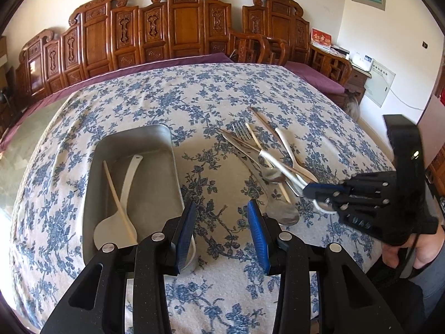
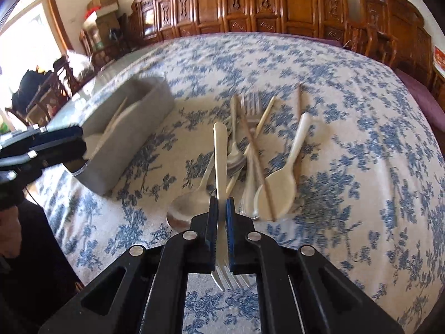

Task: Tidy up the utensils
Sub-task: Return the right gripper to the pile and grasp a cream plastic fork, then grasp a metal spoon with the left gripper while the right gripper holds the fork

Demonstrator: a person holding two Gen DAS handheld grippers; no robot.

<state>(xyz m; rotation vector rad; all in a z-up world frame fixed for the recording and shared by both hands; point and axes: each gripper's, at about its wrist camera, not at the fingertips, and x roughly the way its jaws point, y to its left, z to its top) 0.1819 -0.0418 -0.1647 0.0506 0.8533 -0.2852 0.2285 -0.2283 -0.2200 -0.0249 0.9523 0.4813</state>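
My right gripper (image 2: 221,207) is clamped on a fork (image 2: 220,167), its blue pads pressed against the flat handle, tines pointing back toward me and the handle end sticking out forward over the pile. My left gripper (image 1: 222,217) hangs with its jaws spread wide and nothing between them, low over the flowered tablecloth (image 1: 155,103) at the near right corner of the grey tray (image 1: 167,144). In the tray lie a white spoon (image 1: 122,194) and a single pale chopstick (image 1: 118,199) crossing over it. The loose utensils sit in a heap to the right of the tray: a second fork (image 2: 251,108) at the far side, a metal spoon (image 2: 189,203) nearest the tray, a white spoon (image 2: 281,183) on the right with a brown chopstick (image 2: 257,167) lying across its bowl, and more handles tangled beneath them that I cannot sort out. Carved wooden chairs (image 1: 178,27) line the far wall.
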